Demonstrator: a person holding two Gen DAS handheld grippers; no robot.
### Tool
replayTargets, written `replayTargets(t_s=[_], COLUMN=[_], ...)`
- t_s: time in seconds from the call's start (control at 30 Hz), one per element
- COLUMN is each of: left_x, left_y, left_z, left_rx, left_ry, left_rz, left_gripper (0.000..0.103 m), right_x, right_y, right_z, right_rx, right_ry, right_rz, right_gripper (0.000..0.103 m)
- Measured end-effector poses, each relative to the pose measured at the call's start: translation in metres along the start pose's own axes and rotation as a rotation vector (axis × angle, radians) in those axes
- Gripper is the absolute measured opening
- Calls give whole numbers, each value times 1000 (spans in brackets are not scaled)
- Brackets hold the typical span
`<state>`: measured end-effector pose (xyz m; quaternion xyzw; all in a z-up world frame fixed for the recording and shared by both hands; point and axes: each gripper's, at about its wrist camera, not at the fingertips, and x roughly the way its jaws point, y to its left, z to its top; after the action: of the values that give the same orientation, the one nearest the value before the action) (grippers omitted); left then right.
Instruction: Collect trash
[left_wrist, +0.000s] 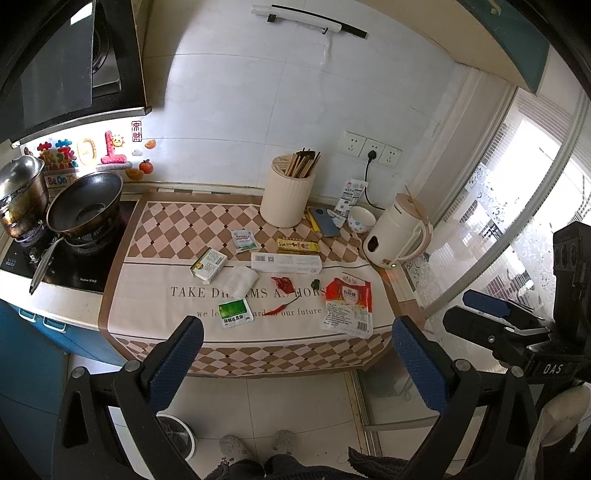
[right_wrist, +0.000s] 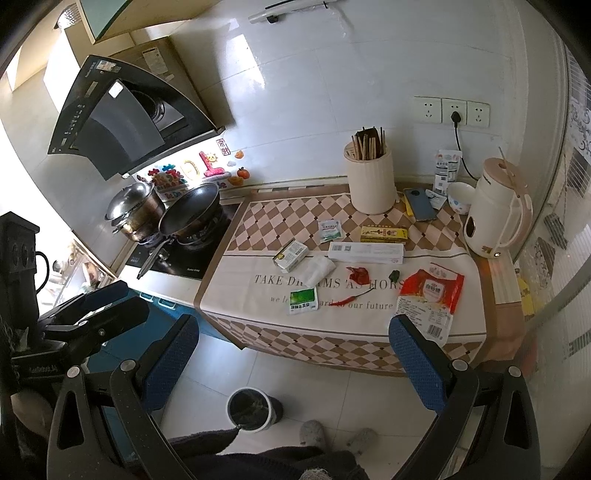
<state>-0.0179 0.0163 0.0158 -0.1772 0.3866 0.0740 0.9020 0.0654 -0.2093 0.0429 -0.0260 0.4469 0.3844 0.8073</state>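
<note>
The red-and-white plastic food wrapper (left_wrist: 348, 307) lies flat near the front right corner of the worktop, its long axis running front to back, barcode end toward the front edge. Left of it, a thin red chilli pepper (left_wrist: 281, 306) lies slanted, stem toward the back right. Behind the chilli sit a crumpled red scrap (left_wrist: 282, 283) and a small dark green scrap (left_wrist: 315, 283). A green-and-white sachet (left_wrist: 235, 313) lies near the front edge, left of the chilli. A crumpled white tissue (left_wrist: 240, 279) touches a small green-and-white carton (left_wrist: 208, 265) toward the middle. Behind them a long white box (left_wrist: 286, 262) lies left to right, with a yellow box (left_wrist: 298, 246) parallel just beyond it and a second small green-and-white sachet (left_wrist: 244, 240) to its left.

The left gripper (left_wrist: 297, 354) hangs off the front edge over the floor, spread wide with nothing between its blue pads. The right gripper (right_wrist: 295, 356) hangs likewise, parted and empty; its right finger (right_wrist: 417, 363) covers the wrapper's front corner in its own view.

A round bin with a white rim (right_wrist: 251, 408) stands on the tiled floor below the front edge; its contents are hard to make out.
</note>
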Motion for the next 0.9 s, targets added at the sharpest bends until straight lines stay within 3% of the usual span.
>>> replayTargets(t_s=[0.9], left_x=[-2], left_y=[-5], left_z=[-4], left_rx=[-1], left_ry=[-2], left_rz=[1], left_gripper=[103], right_x=[2], right_y=[0], right_z=[-2], right_rx=[3], right_ry=[-2], right_rz=[3], right_gripper=[103])
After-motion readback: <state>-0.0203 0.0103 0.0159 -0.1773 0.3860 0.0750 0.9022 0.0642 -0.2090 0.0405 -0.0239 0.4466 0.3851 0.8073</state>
